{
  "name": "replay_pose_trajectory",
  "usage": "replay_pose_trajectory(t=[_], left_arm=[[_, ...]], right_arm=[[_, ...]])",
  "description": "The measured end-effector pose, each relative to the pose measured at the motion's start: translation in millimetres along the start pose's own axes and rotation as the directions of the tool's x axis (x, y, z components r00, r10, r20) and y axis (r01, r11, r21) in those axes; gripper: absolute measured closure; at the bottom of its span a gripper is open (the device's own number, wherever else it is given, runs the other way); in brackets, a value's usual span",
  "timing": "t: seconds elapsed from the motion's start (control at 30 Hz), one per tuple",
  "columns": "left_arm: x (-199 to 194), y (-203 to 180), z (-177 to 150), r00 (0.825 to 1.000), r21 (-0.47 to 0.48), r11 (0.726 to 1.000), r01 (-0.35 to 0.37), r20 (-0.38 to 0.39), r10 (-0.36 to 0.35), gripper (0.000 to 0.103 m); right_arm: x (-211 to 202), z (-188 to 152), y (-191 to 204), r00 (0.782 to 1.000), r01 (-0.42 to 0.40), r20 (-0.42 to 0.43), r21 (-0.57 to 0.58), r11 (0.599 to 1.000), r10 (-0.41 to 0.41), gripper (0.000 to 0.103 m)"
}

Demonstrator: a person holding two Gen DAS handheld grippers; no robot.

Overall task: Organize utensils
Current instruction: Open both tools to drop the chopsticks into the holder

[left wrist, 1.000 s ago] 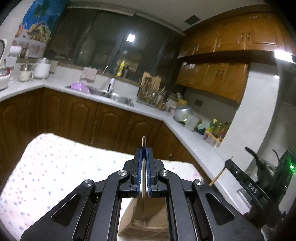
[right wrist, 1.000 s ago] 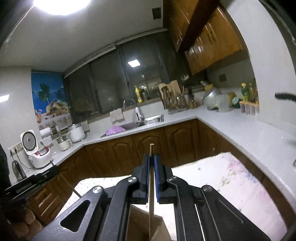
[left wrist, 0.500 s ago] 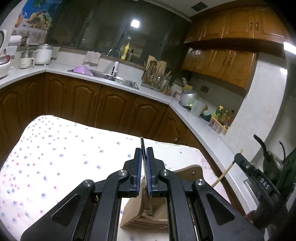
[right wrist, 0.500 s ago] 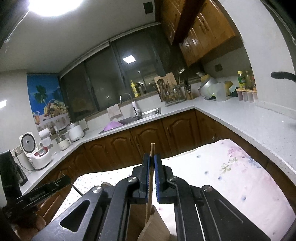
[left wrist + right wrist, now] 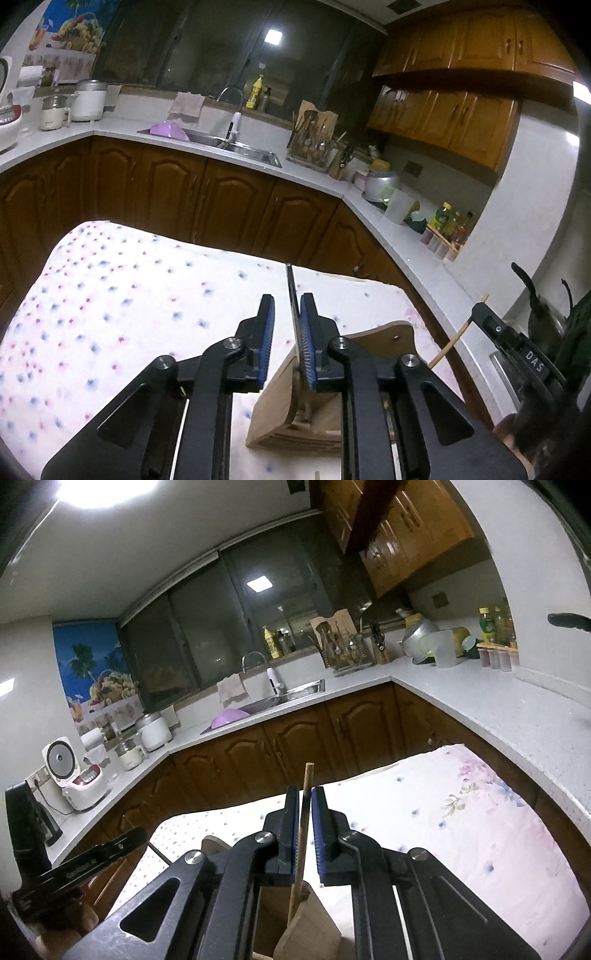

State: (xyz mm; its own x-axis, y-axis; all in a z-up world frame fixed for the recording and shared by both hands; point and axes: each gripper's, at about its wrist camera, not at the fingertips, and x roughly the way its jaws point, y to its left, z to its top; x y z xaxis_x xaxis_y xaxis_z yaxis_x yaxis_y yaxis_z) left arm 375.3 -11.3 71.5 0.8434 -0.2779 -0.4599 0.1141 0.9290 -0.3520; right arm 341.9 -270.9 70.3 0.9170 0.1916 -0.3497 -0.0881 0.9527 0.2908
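Both grippers opening over a wooden holder (image 5: 325, 402) on the flowered cloth (image 5: 110, 302). Left gripper (image 5: 287, 332) now spread, metal utensil (image 5: 293, 306) leaning against one pad; right gripper (image 5: 305, 830) loosening around a wooden stick (image 5: 303, 823). Both pieces likely dropped into place.

We see the bench (image 5: 122, 302) filling the lower left of the left wrist frame, draped in a white cloth (image 5: 461, 812) dotted with small flowers. A wooden utensil holder (image 5: 384, 343) stands directly on it at lower centre-right.
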Motion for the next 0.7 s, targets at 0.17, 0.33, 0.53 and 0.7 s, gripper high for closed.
replay_pose_trajectory(t=[0.17, 0.33, 0.53, 0.7], left_arm=[[-4.5, 1.6, -3.2, 1.000, -0.001, 1.000, -0.004, -0.005, 0.004, 0.063], [-18.8, 2.1, -6.6, 1.000, 0.014, 1.000, -0.003, -0.001, 0.003, 0.049], [-44.4, 1.0, -19.0, 0.999, 0.062, 0.998, -0.034, -0.006, 0.034, 0.027], [-69.3, 5.4, -37.8, 0.999, 0.073, 0.997, -0.040, -0.022, 0.041, 0.020]], right_arm=[[-0.9, -0.1, -4.2, 1.000, 0.009, -0.014, 0.016, 1.000, -0.009, 0.081], [-15.5, 1.0, -10.4, 1.000, 0.000, 0.001, 0.049, 0.999, 0.000, 0.043], [-39.7, -2.9, -12.4, 0.999, -0.040, -0.006, 0.074, 0.996, 0.041, 0.016], [-64.4, -13.3, -7.3, 0.997, -0.076, -0.022, 0.084, 0.994, 0.079, 0.004]])
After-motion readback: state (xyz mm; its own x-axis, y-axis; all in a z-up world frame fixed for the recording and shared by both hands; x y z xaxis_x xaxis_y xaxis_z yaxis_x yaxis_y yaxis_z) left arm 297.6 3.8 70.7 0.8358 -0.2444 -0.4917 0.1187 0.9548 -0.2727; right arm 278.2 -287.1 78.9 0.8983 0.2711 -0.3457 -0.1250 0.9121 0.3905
